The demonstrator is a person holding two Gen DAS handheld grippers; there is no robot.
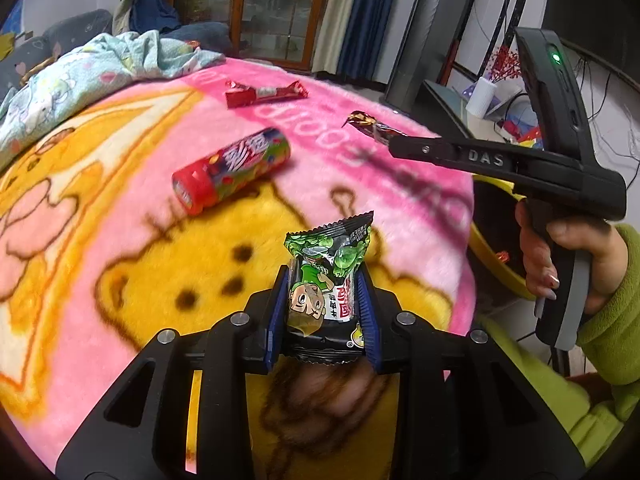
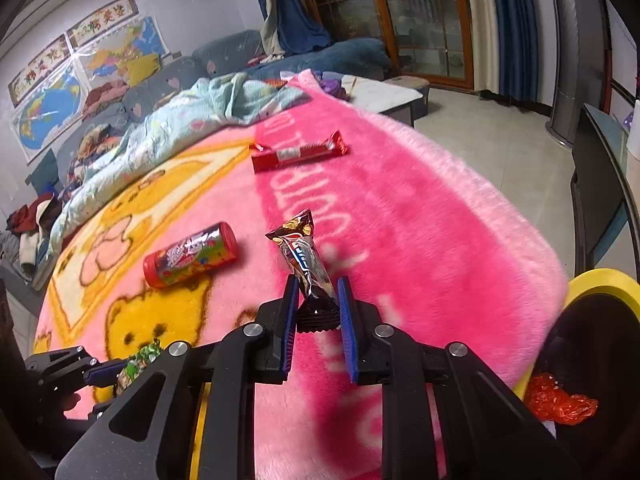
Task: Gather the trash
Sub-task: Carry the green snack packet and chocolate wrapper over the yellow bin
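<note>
1. Trash items lie on and above a pink plush blanket [image 1: 400, 168] printed with a yellow bear; the blanket covers the whole work surface.
2. Light-blue patterned quilt [image 2: 168, 128]: bunched at the far edge of the blanket, well apart from both grippers.
3. Yellow-rimmed bin [image 2: 600, 280]: stands just beside the near right edge of the blanket. A crumpled red-orange wrapper [image 2: 560, 400] lies inside it.
4. Right gripper [image 2: 318, 312]: its blue-padded jaws are clamped on the lower end of a dark brown snack wrapper [image 2: 302, 252]. The wrapper projects forward past the fingertips and is raised above the blanket. In the left wrist view the same gripper [image 1: 384, 140] enters from the right, with the person's hand [image 1: 568, 260] on its handle.
5. Left gripper [image 1: 326, 296]: its jaws are closed on a green-and-black snack packet [image 1: 328, 272] printed with a cartoon figure. The packet stands upright between the pads, its crimped top edge pointing away from the camera.
6. Red candy tube [image 1: 232, 170]: lies on its side on the blanket, near the bear print, apart from both grippers.
7. Red candy-bar wrapper [image 1: 264, 94]: lies flat farther back, between the tube and the quilt, touching neither.
</note>
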